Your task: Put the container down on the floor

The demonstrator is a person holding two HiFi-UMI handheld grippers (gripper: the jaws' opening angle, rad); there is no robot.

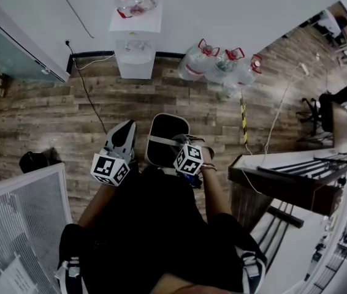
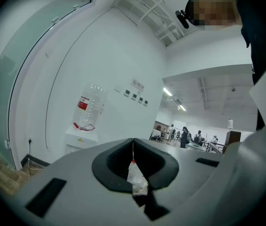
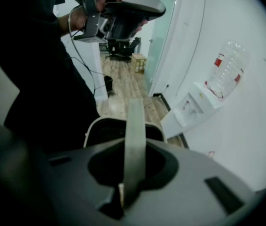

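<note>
The container (image 1: pixel 164 133) is a dark bin with a pale rim and a pale band handle (image 1: pixel 161 141), hanging above the wooden floor in front of my legs. My right gripper (image 1: pixel 181 144) is shut on that handle. In the right gripper view the handle (image 3: pixel 135 135) runs between the jaws and the bin's rim (image 3: pixel 95 126) shows below it. My left gripper (image 1: pixel 123 135) is beside the bin on its left, apart from it. Its jaws meet in a thin line in the left gripper view (image 2: pixel 133 147), shut on nothing and pointing up at the wall.
A white water dispenser (image 1: pixel 135 49) stands at the wall ahead, with three large water bottles (image 1: pixel 219 64) on the floor to its right. A dark desk (image 1: pixel 284 177) is close on the right, a mesh partition (image 1: pixel 20 225) on the left. Cables (image 1: pixel 91 100) cross the floor.
</note>
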